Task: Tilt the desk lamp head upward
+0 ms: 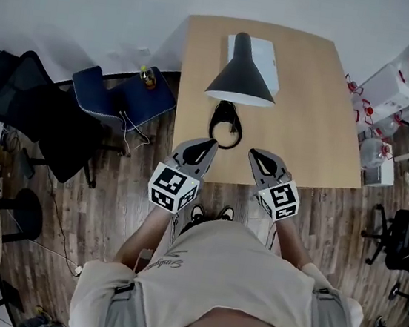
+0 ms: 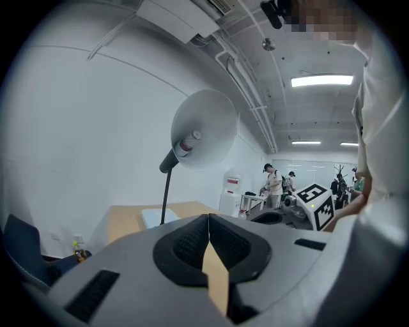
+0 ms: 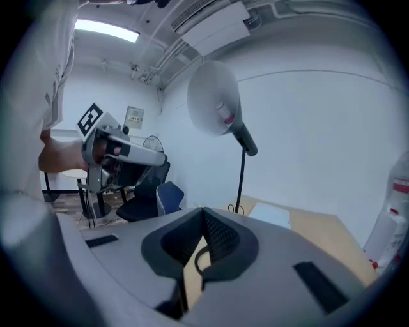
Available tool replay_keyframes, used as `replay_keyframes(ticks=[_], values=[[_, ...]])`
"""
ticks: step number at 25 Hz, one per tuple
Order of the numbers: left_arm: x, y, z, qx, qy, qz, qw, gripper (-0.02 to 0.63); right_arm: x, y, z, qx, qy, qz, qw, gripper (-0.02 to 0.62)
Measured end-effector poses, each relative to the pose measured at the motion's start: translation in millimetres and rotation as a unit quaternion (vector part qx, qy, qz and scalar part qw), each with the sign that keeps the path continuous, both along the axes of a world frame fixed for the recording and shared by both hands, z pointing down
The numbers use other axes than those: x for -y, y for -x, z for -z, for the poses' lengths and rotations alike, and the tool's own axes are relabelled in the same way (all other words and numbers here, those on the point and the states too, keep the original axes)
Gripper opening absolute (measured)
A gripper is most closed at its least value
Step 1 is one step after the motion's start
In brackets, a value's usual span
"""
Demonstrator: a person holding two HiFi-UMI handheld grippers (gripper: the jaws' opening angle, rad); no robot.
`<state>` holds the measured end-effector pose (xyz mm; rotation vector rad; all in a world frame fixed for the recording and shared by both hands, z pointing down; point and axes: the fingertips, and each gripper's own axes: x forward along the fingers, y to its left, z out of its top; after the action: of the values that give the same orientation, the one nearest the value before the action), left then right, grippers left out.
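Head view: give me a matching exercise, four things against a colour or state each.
Things:
1. lamp head
2. pad
3. chair
4. left gripper

Colour or state:
A. blue
B. shut, empty
C. black
D. white

Pairs: 1-C, 2-D, 3-A, 4-B.

Black lamp (image 1: 241, 80) stands on wooden table (image 1: 307, 124).

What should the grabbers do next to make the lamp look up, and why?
Probably open the right gripper and reach it forward to the lamp head. Both it and the left gripper are shut and empty over the near edge of the desk, short of the lamp head, which faces down.
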<state>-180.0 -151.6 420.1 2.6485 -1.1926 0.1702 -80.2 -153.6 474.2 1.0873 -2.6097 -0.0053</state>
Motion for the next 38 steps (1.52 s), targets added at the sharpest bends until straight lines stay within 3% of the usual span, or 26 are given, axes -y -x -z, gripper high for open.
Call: replay_keyframes(ticks=[6, 20, 27, 38], values=[[7, -7, 12, -0.015, -0.001, 0.007, 0.9999, 0.015, -1, -3, 66, 0.059, -0.051, 0.014, 0.997, -0.005], [10, -22, 69, -0.016, -0.064, 0.009, 0.9978, 0.015, 0, -10, 135, 0.097, -0.081, 0.026, 0.992, -0.005], [9, -15, 76, -0.012, -0.071, 0.03, 0.997, 0.015, -3, -20, 145, 0.108, -0.099, 0.015, 0.989, -0.005], [2, -13, 64, -0.027, -0.058, 0.033, 0.9974, 0.015, -14, -11, 133, 0.11, -0.081, 0.028, 0.99, -0.005]])
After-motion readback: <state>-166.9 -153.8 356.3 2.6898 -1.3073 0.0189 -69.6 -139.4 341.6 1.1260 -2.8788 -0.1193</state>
